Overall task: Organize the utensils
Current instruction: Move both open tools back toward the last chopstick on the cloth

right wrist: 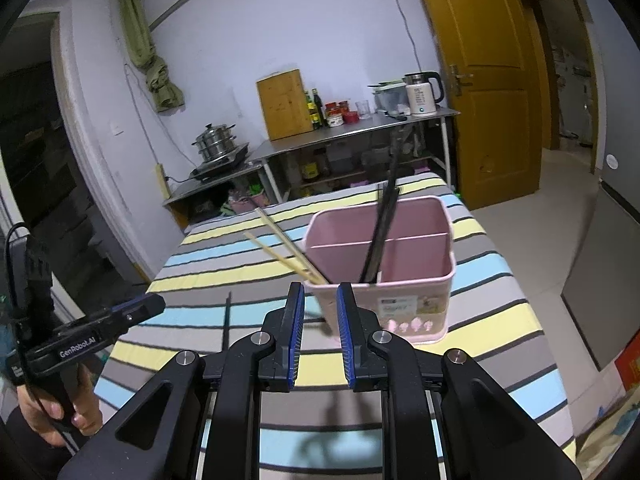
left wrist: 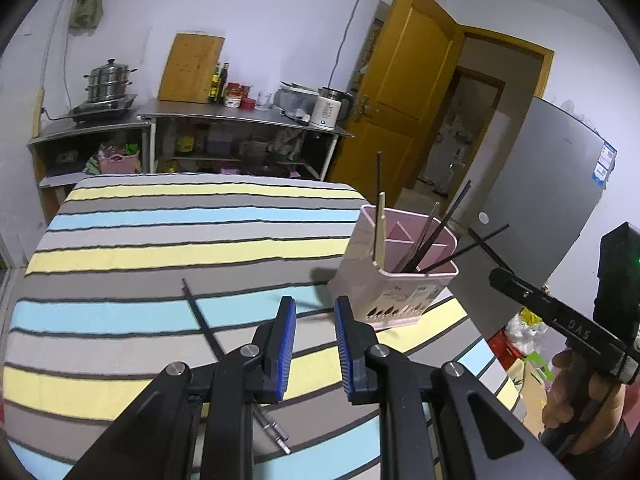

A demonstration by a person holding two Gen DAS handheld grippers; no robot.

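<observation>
Black chopstick lies flat on striped surface, left of pink holder. Looks thin, stiff, light, slippery; pinch near middle. Left tongs and right tongs half open, empty.

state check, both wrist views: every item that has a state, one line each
left tool: open, empty, above the table
right tool: open, empty, near the holder
pink utensil holder: upright on the striped table
black chopsticks: in the holder, leaning
wooden chopsticks: in the holder, tilted out over the rim
loose black chopstick: lying flat on the table, not yet in the holder
yellow door: open
</observation>
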